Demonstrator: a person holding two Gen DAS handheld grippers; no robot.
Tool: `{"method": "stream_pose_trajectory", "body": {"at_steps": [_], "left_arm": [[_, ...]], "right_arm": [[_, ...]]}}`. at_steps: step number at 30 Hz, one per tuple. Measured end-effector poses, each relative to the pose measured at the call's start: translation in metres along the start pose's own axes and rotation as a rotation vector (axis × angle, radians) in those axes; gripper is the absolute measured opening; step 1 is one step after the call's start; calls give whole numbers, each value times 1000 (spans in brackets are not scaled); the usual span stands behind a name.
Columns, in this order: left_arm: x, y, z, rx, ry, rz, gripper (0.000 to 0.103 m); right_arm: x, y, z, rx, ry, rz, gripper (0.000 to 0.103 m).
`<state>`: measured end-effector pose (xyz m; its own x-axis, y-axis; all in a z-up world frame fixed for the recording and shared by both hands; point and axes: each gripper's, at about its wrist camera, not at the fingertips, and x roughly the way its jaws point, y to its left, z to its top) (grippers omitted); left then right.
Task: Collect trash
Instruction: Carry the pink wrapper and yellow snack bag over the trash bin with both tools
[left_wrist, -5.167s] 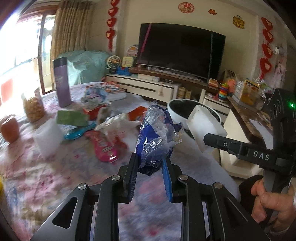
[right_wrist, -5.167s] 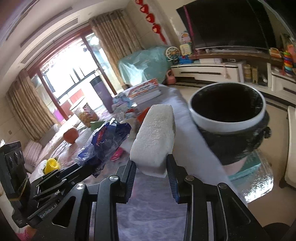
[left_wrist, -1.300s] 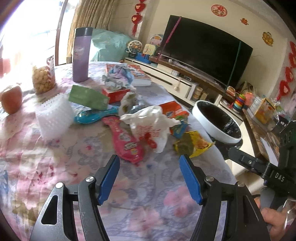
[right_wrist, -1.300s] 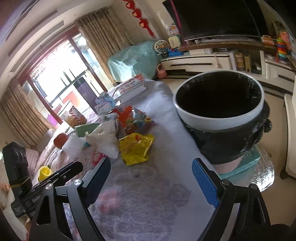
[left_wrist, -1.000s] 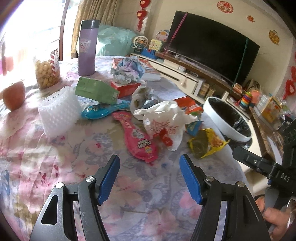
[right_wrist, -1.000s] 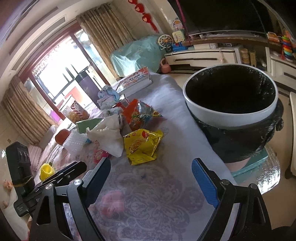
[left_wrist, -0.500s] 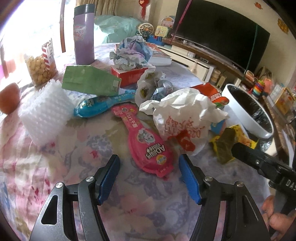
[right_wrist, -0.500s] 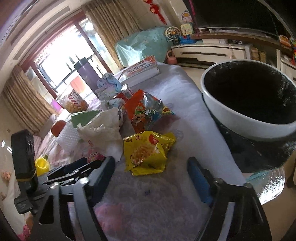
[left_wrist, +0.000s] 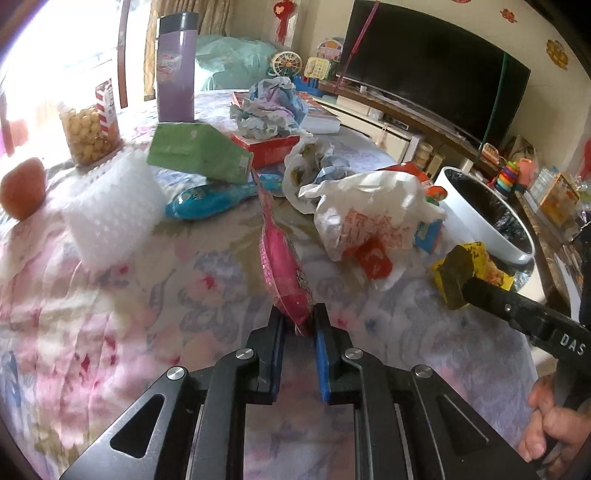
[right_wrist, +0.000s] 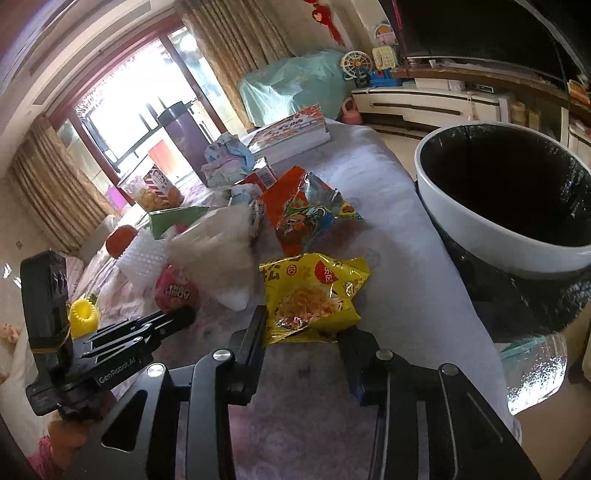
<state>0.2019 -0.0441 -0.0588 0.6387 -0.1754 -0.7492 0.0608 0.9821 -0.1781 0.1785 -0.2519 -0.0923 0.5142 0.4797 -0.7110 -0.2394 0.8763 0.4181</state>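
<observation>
On the flowered tablecloth (left_wrist: 110, 332), my left gripper (left_wrist: 298, 314) is shut on the near end of a pink wrapper (left_wrist: 280, 266), which stands on edge between the blue pads. The right wrist view shows the same pink wrapper (right_wrist: 173, 291) at my left gripper's tip (right_wrist: 184, 315). My right gripper (right_wrist: 304, 328) is closing on a yellow snack bag (right_wrist: 310, 291), its fingers touching both side edges of the bag's near end. From the left wrist view, the right gripper (left_wrist: 456, 280) covers part of the yellow bag (left_wrist: 491, 273). A white bin with a black liner (right_wrist: 480, 229) stands just beyond the table's right edge.
Beyond the grippers lie a white plastic bag (left_wrist: 369, 214), an orange snack bag (right_wrist: 306, 210), a blue wrapper (left_wrist: 207, 201), a green pouch (left_wrist: 195, 151) and a white foam net (left_wrist: 114, 214). Farther back stand a purple flask (left_wrist: 175, 70), a snack jar (left_wrist: 88, 133) and books (right_wrist: 291, 133).
Both grippers came down and forward to the table. The left one shut on the pink wrapper and tipped it on edge. The right one narrowed around the yellow snack bag.
</observation>
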Motion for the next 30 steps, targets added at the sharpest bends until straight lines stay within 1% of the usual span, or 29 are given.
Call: {"method": "stream_pose_trajectory", "body": {"at_steps": [9,17,22,30], "left_arm": [[-35,-5,-20,18,-35,-43,13],[-68,-22,-35,64,-72,-94,13],[-79,-37,-38,103,-86,-119,13],[-74,-60,-34,154,-74,-157,13]], "right_arm": [[-17,1,-7,6,-22,-5,37],[-33,-1,-13,13,-45,-13,37],[-44,-4,-17,19,-61,-21,37],[-61,-15,-17,37,-96,-43,37]]}}
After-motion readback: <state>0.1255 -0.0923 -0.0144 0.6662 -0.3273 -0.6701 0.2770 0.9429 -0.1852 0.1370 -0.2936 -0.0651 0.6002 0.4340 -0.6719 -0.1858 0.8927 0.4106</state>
